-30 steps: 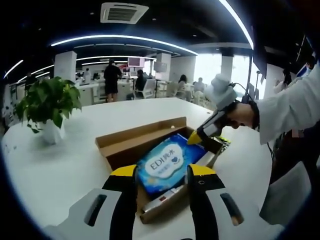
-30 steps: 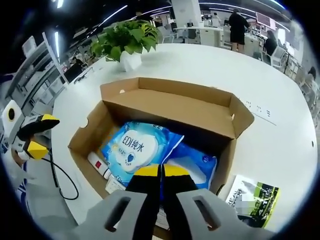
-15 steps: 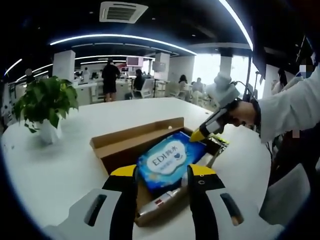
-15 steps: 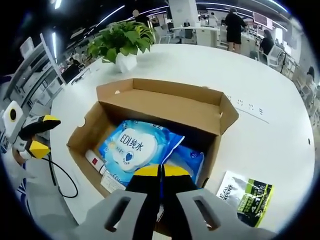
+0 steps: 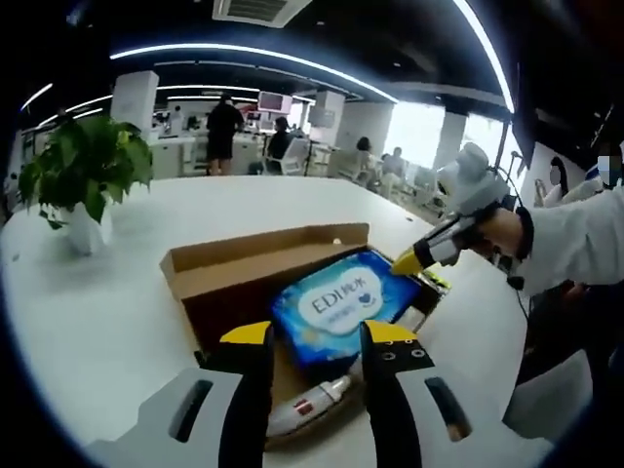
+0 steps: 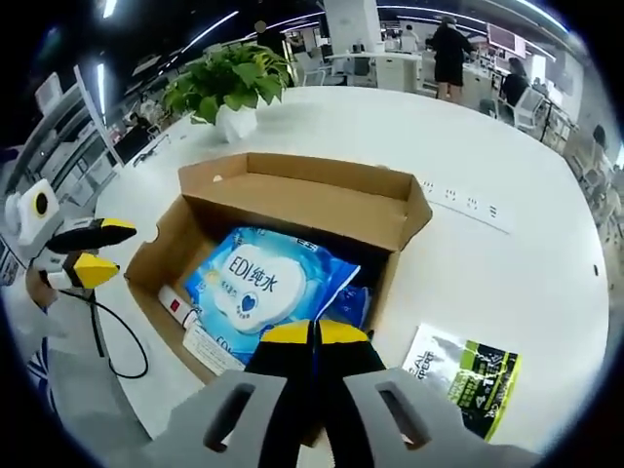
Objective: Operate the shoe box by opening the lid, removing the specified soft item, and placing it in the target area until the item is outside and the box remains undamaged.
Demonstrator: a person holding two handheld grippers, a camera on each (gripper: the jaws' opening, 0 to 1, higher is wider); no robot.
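Shoe box [image 6: 292, 210], lid open, on white table [image 6: 507, 273]. Blue wipes pack [image 6: 261, 285] inside. Right gripper [image 6: 313, 336]: jaws pressed together over the pack's near corner. Left gripper [image 5: 314, 336]: jaws wide, pack just beyond them.

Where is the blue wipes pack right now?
The blue wipes pack lies inside the open shoe box, just beyond the right gripper, beside a small tube.

Open brown cardboard shoe box [image 6: 292, 200] on round white table [image 6: 526, 263], lid flap raised at far side. Inside: blue-and-white soft wipes pack [image 6: 263, 288]; small white tube with red band [image 6: 175, 304] beside it. Right gripper [image 6: 313, 336], yellow-tipped jaws closed together, over the box's near edge. Left gripper [image 6: 102, 250], jaws apart, left of the box. Green-black printed packet [image 6: 466, 378] lying right of the box. Potted green plant [image 6: 226, 86] beyond.
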